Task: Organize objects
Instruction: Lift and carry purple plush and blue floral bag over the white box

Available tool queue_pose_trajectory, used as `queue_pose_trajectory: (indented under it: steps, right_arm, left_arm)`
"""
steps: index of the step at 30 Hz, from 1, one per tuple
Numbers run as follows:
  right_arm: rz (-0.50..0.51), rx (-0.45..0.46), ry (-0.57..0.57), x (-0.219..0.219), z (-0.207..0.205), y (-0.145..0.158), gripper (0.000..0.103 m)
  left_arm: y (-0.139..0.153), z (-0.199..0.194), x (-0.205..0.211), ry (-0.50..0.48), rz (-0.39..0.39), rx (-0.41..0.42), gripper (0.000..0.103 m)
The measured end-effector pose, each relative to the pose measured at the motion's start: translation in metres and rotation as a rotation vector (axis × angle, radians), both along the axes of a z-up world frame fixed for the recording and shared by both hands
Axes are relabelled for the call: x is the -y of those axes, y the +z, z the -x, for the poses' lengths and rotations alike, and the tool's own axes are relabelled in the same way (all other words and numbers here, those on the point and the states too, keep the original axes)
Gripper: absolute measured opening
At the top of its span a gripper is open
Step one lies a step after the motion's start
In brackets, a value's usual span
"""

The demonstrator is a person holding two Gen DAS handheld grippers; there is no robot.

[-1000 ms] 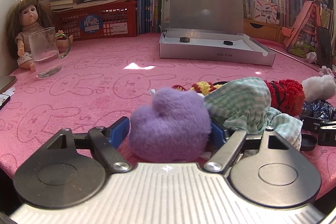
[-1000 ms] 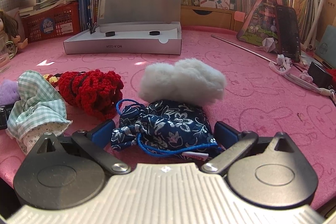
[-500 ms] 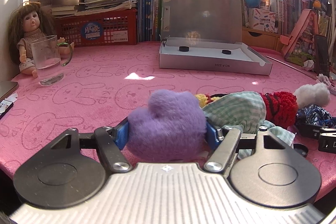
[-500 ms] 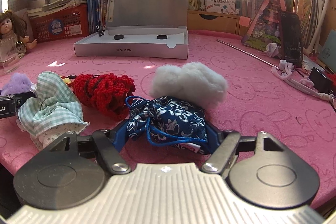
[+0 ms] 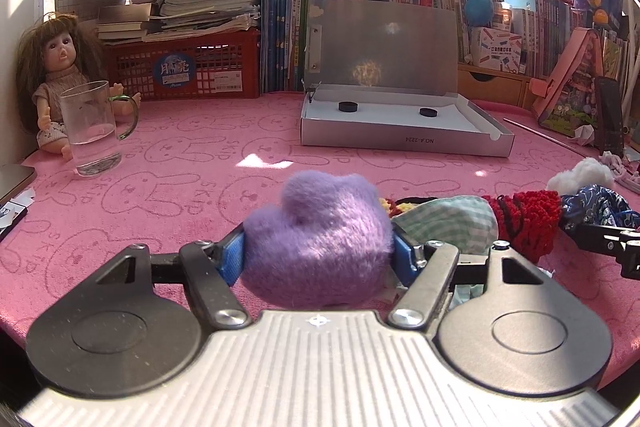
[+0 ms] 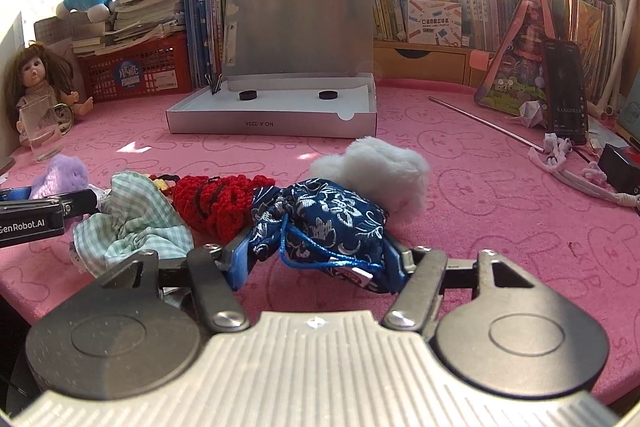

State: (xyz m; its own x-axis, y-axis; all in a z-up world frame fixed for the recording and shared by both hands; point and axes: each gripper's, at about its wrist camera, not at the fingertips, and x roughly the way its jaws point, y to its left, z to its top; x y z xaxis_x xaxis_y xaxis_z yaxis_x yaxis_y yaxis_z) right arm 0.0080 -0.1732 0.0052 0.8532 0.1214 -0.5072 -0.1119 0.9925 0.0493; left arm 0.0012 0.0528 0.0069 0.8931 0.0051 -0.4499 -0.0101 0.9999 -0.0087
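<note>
- Gathering is the step in hand, as I judge it: you have one soft thing in each claw, and the open grey box (image 5: 404, 135) at the far side of the bench (image 5: 192, 163) looks the likely place for them.
- Your left claw (image 5: 318, 255) is closed about halfway onto the purple plush (image 5: 320, 239) — both blue pads press into its sides, and the fur bulges above them.
- The plush sits at the near edge of the bench, at the left end of the row of soft things; whether it is clear of the cloth I cannot tell.
- Your right claw (image 6: 316, 259) has just been closing, and it now pinches the blue flowered pouch (image 6: 320, 215) between its pads, its blue cord hanging in front.
- The pouch sits at the near edge too, touching the red knitted piece (image 6: 216, 199) on its left and the white fluff (image 6: 380, 167) behind it.
- Next, I would say, you need to lift each piece free of its neighbours — the checked cloth (image 5: 448, 223) lies just beside the plush and could drag along.
- Then carry them forward over the box's low front wall; its floor holds only two small black discs (image 5: 347, 106).
- Both things are soft, so expect them to squash and sag, not slip.
</note>
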Motion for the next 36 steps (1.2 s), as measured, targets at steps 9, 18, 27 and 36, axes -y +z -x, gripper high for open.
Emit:
queue_pose_trajectory:
  steps: [9,18,27,36]
  right_arm:
    - [-0.046,0.042,0.017,0.005,0.003,0.013,0.065]
    - [-0.069,0.043,0.021,0.008,0.004,0.016,0.065]
    - [-0.07,0.079,0.036,0.005,0.009,0.024,0.066]
    - [-0.082,0.069,0.006,0.012,0.007,0.023,0.065]
  left_arm:
    - [0.004,-0.003,-0.001,0.007,0.002,0.005,0.075]
    - [0.006,-0.005,-0.002,0.011,0.009,0.004,0.075]
    - [0.008,-0.006,-0.002,0.008,0.011,0.008,0.075]
    - [0.011,-0.009,0.002,0.0,0.014,0.018,0.075]
